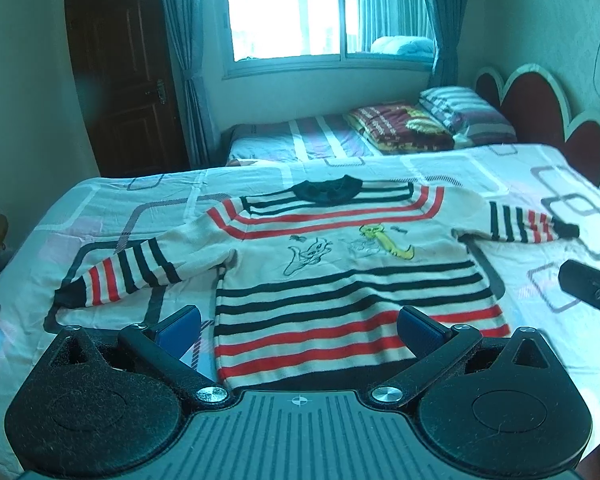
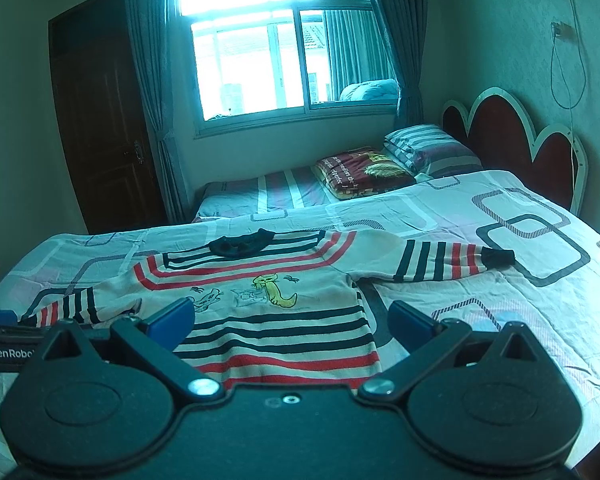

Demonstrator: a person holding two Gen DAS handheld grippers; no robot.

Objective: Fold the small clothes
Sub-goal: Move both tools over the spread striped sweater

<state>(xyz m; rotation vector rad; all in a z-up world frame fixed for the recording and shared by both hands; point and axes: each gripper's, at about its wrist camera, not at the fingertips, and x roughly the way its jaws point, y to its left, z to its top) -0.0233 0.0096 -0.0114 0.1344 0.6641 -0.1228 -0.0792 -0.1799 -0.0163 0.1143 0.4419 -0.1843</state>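
A small cream sweater [image 1: 340,272] with black and red stripes, a dark collar and cartoon animals lies flat and face up on the bed, both sleeves spread out; it also shows in the right wrist view [image 2: 268,320]. My left gripper [image 1: 300,326] is open and empty, hovering over the sweater's hem near its left corner. My right gripper [image 2: 290,320] is open and empty, hovering over the hem near its right corner. The right gripper's body shows at the right edge of the left wrist view [image 1: 592,288].
The bed sheet [image 1: 500,172] is white with rounded-square prints. A red scalloped headboard [image 2: 512,132] stands at the right. A second bed with folded blankets and pillows [image 2: 380,168] lies behind, under a window. A dark wooden door [image 2: 96,120] is at the left.
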